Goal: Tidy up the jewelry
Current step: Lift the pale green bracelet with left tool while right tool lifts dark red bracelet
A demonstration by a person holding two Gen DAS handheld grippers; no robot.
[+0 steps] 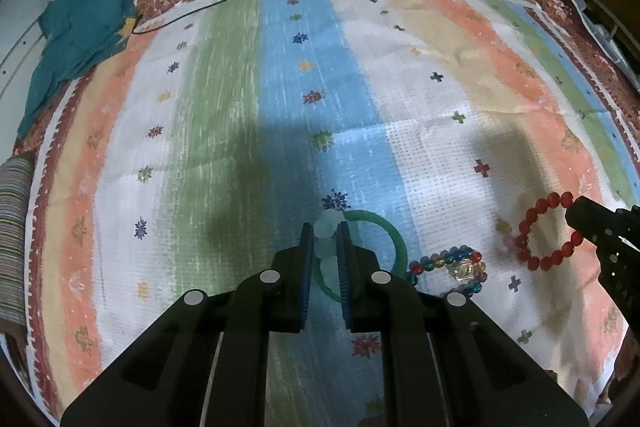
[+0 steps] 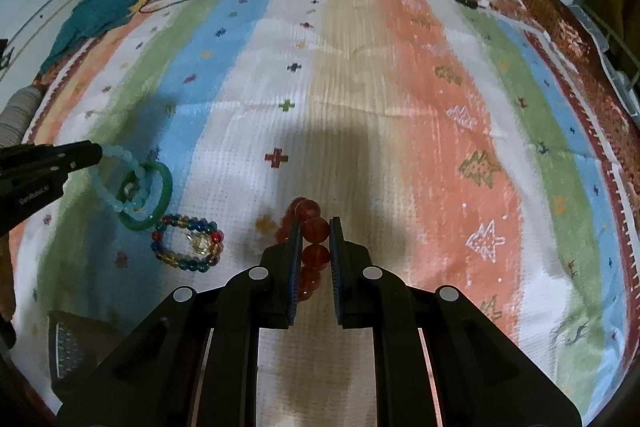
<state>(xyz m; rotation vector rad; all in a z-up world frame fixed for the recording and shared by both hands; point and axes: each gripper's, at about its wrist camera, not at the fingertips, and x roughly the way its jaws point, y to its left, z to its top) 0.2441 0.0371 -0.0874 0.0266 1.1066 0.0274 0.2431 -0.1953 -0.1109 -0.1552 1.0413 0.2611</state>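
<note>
Both tongs are loaded at once here. The left gripper [image 1: 325, 231] has its jaws pinched nearly together on the pale bracelet [image 1: 326, 227], frosted aqua beads stacked between the blue pads; in the right wrist view that same bracelet [image 2: 116, 179] hangs as a loop off the tip, so it looks clear of the cloth [image 1: 240, 87] rather than lying on it. Below it sits the green bangle [image 1: 384, 231], flat on the blue stripe, apparently not held by anything.

The right gripper [image 2: 315, 227] is likewise squeezed almost closed, on the red bracelet [image 2: 314, 229], gripping a few beads on one side so the rest dangles free; from the left camera the red loop [image 1: 546, 235] shows well apart from the green one.

Between the two, the multicolour bracelet [image 2: 186, 243] with its clear crystal charm lies untouched on the cloth, just beside the bangle.

Why the one-sided pinch? My read: holding a single arc lets each strand hang open and untangled, handy for carrying them to separate spots. Two pieces in hand, two left on the cloth, so the sorting seems roughly midway. The risk is round beads slipping from such a narrow grip
</note>
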